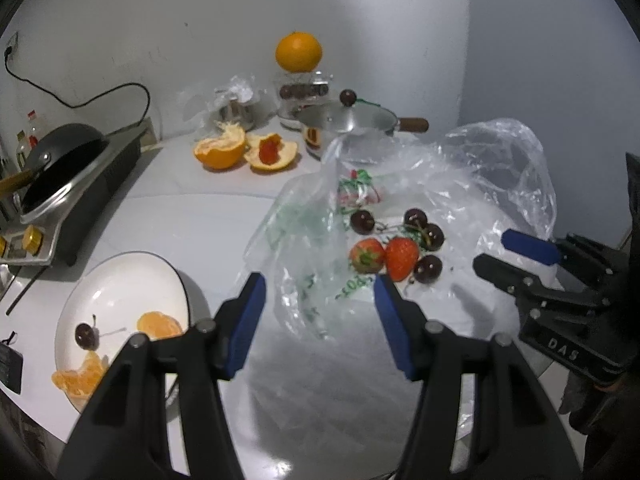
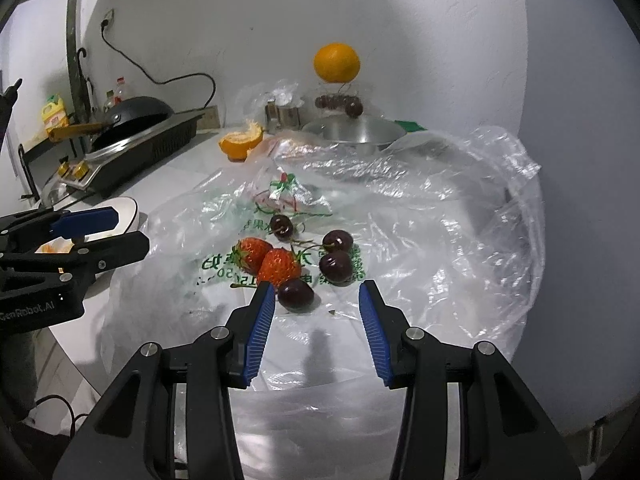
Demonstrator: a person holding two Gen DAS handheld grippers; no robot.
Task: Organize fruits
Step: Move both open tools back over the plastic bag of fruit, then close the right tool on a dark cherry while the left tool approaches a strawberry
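White plate (image 1: 120,280) at left — one cherry and peeled orange segments (image 1: 158,325) on it. Left gripper (image 1: 320,292), jaws parted and empty, above the clear plastic bag (image 2: 440,216) on the tabletop (image 1: 192,216). Two strawberries (image 2: 266,260) and four cherries (image 2: 336,266) lie on it — right gripper (image 2: 316,298), jaws parted and empty, just before the nearest.

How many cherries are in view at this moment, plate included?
5 loose cherries. Four lie on the plastic bag by the strawberries. One cherry is on the white plate. More dark fruit sits in the far glass container, uncountable.
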